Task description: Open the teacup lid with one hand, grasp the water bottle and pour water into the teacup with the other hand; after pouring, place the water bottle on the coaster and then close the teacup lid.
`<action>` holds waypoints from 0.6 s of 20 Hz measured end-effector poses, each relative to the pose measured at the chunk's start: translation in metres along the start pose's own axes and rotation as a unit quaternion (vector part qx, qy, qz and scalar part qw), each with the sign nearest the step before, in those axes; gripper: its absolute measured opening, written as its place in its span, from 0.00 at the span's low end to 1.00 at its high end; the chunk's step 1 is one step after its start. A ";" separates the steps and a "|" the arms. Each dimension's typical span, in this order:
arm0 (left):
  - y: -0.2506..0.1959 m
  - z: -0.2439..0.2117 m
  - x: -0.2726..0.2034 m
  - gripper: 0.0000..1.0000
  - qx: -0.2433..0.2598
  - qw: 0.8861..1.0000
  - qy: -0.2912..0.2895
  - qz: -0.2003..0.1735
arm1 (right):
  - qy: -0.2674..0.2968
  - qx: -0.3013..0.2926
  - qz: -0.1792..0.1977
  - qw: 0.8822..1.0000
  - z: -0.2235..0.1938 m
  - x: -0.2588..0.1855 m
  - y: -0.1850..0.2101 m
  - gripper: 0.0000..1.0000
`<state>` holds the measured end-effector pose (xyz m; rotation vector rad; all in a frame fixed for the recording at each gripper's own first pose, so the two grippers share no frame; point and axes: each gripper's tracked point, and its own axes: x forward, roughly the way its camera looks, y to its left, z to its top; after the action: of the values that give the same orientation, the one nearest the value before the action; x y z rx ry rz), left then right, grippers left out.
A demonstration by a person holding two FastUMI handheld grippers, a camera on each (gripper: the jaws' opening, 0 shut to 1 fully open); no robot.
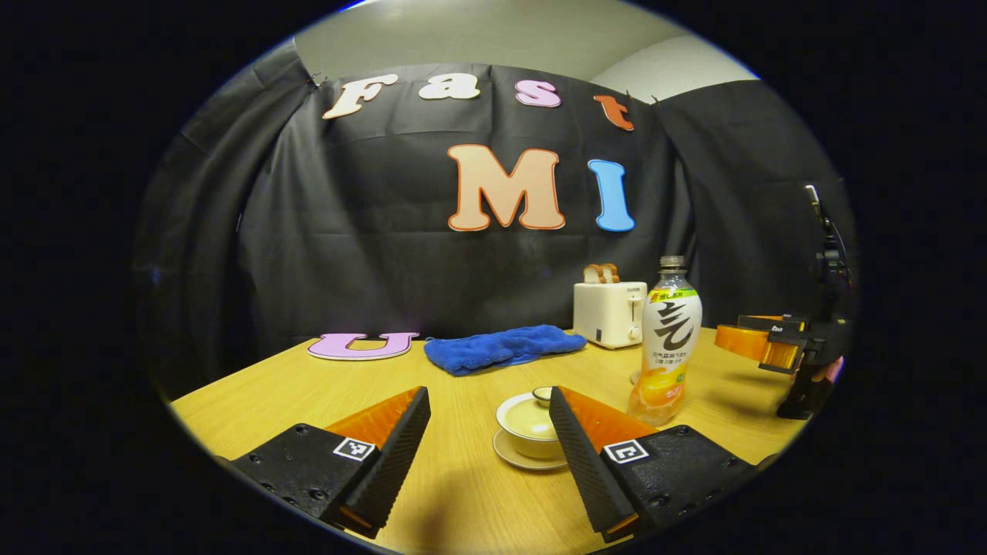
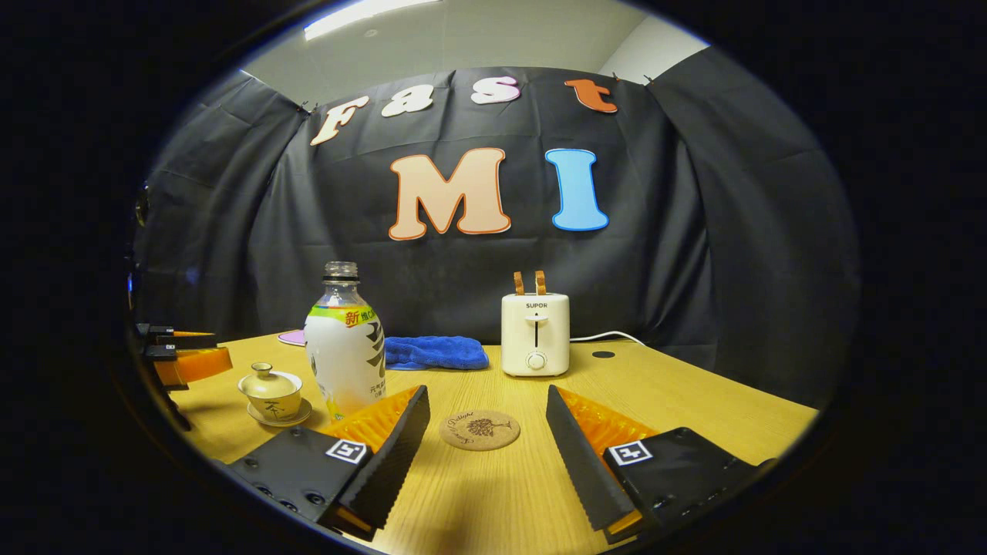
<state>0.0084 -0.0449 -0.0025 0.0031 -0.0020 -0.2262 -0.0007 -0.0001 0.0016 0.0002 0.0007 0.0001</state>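
Both grippers' fingers [image 1: 413,432] [image 2: 567,435] spread wide, gripping nothing; teacup [image 2: 271,394] lidded, water bottle [image 2: 345,351] uncapped, upright

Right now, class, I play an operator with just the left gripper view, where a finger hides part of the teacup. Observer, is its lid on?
Observer: Yes, the lid sits on the teacup.
Operator: Where is the coaster?
Observer: The coaster lies flat in front of the toaster, right of the bottle.
Operator: Is the right hand-held gripper ready?
Observer: The right hand-held gripper is open and holds nothing.
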 end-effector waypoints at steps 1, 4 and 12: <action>-0.003 0.000 0.002 0.91 0.000 1.000 0.001 -0.007 | 0.000 0.000 0.000 1.000 -0.001 0.000 0.000 0.96; -0.011 -0.002 0.008 0.92 -0.001 1.000 0.004 -0.022 | 0.000 0.000 0.000 1.000 0.000 0.000 0.000 0.96; -0.032 -0.008 0.022 0.91 0.005 0.997 0.023 -0.067 | 0.000 0.000 0.000 1.000 0.000 0.000 0.000 0.97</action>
<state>0.0228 -0.0810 -0.0104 0.0184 0.0422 -0.3599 -0.0004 0.0001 0.0015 0.0002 0.0007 0.0002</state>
